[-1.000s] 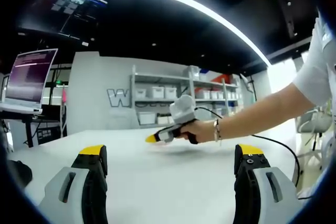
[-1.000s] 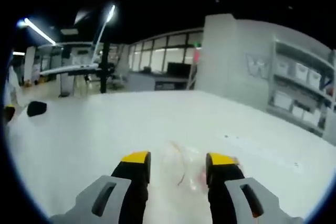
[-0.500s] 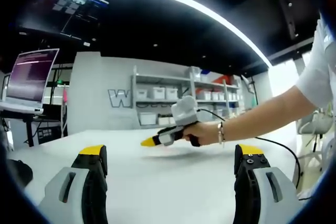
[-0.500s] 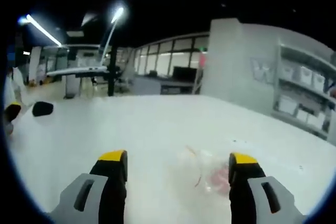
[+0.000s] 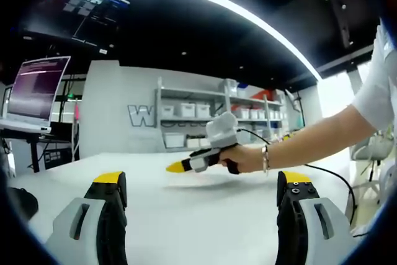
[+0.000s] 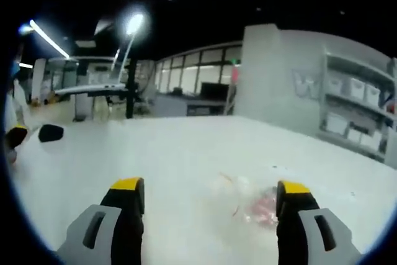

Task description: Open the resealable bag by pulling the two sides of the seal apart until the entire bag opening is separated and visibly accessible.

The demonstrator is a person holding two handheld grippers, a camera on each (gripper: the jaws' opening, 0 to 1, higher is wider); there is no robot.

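The resealable bag [image 6: 251, 206], clear with something pink inside, lies flat on the white tabletop [image 6: 186, 153], well in from its edges. The right gripper [image 6: 211, 188] is spread wide with nothing between its jaws, the bag just ahead toward its right jaw. The left gripper [image 5: 201, 181] is equally wide and empty; its view shows a hand [image 5: 239, 156] holding the right gripper above the tabletop, with shelving [image 5: 211, 119] behind.

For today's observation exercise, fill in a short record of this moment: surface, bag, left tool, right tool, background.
surface: white table
bag: clear resealable bag with pink contents, lying flat on the table, seal state unclear
left tool: left tool open, holding nothing
right tool: right tool open, above the table, bag ahead near its right jaw
background: shelves with white bins
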